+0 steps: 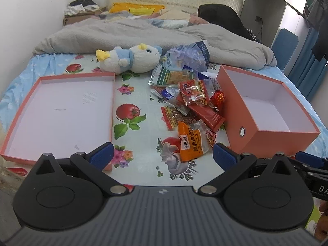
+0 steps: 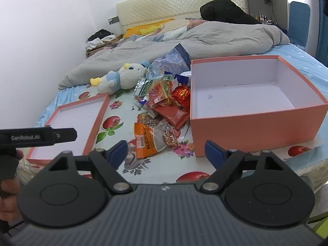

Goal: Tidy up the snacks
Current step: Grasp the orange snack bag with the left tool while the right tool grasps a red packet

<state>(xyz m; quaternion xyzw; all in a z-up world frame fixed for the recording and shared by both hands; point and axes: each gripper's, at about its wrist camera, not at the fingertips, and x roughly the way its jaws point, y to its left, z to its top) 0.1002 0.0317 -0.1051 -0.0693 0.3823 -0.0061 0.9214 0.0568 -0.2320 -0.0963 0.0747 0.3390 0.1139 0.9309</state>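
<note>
A heap of snack packets (image 1: 184, 98) (image 2: 162, 104) lies on the bed sheet between a shallow salmon lid (image 1: 59, 110) (image 2: 75, 121) on the left and a deep salmon box (image 1: 272, 110) (image 2: 256, 131) on the right. Both the lid and the box have nothing in them. Nearest me is an orange packet (image 1: 189, 143) (image 2: 146, 141). My left gripper (image 1: 163, 153) hovers open just short of that packet, nothing between its fingers. My right gripper (image 2: 166, 150) is open too, with the orange packet just beyond its left finger and the box corner by its right finger.
A white and blue plush toy (image 1: 131, 58) (image 2: 121, 78) lies behind the heap. A grey blanket (image 1: 143, 34) covers the far half of the bed. The wall runs along the left side. A hand (image 2: 9, 186) holds the left gripper's body at the lower left.
</note>
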